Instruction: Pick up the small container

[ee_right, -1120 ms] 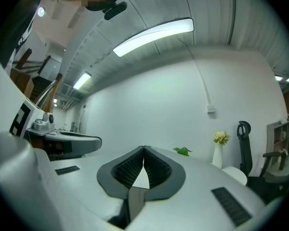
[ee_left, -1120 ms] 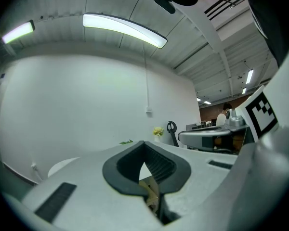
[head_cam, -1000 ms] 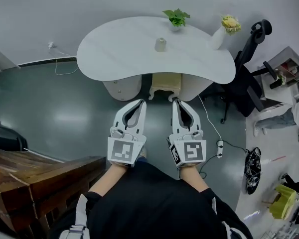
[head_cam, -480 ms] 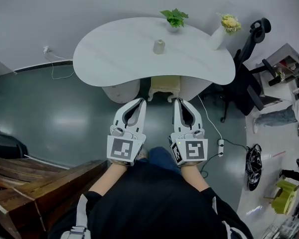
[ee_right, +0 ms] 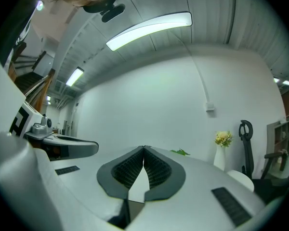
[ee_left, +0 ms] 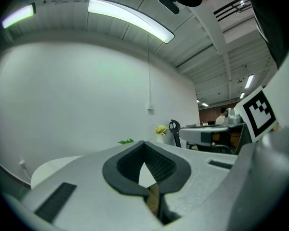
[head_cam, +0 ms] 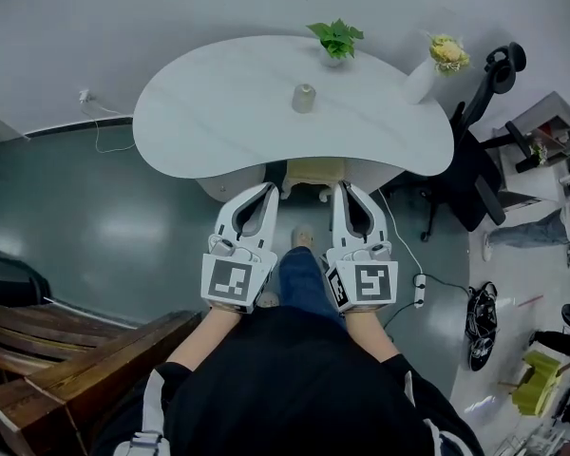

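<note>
No legible text, only square markers (head_cam: 232,280) on left tool (head_cam: 271,191), right tool (head_cam: 340,189)

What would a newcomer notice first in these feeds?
The white curved table fills the upper middle of the head view. The small container stands alone near its centre, with a green plant and a vase of yellow flowers at its far edge. Below it, the left gripper and right gripper sit side by side, both shut and empty, short of the table.

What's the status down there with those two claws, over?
Left gripper and right gripper shut, empty, short of the table. Small container upright mid-table, untouched. Nothing between it and the grippers.
</note>
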`<state>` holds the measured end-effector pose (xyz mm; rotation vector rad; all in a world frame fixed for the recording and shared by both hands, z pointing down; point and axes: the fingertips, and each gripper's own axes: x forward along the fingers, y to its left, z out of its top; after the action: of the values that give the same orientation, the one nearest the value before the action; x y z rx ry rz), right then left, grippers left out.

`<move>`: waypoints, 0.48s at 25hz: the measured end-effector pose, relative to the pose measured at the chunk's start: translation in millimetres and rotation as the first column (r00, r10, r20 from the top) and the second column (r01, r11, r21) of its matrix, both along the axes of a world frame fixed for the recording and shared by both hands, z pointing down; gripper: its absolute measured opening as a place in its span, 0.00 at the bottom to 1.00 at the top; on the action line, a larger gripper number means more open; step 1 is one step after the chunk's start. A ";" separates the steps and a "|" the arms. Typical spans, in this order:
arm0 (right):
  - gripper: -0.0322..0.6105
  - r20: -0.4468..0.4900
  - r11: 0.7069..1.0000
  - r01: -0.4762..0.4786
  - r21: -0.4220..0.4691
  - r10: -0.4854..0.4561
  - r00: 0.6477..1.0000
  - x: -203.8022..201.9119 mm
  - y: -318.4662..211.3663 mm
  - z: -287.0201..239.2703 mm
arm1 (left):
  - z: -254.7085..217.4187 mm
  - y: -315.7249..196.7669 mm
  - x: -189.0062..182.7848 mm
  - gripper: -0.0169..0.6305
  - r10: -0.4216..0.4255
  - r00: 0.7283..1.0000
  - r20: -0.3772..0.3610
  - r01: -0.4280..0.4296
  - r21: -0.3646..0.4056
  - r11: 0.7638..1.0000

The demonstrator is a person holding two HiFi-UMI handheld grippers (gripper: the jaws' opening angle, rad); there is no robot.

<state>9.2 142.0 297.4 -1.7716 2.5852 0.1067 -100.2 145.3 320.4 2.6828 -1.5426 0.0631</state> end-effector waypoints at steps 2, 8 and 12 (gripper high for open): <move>0.09 -0.001 1.000 0.005 -0.003 -0.005 1.000 4.0 -18.5 2.7 | 2.5 -16.8 4.8 0.04 -0.003 1.000 -0.010 0.003 -0.008 1.000; 0.09 -0.006 0.999 0.035 -0.009 -0.035 0.999 13.7 -80.1 5.7 | 4.9 -72.8 15.2 0.04 -0.027 1.000 -0.013 0.027 -0.011 1.000; 0.09 -0.007 0.998 0.059 -0.006 -0.059 0.998 23.9 -121.4 5.6 | 5.2 -110.6 23.9 0.04 -0.046 0.999 -0.019 0.046 -0.012 0.999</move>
<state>33.1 20.6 303.0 -1.6981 2.6425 0.1054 -76.2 34.7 325.6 2.6295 -1.5930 0.0446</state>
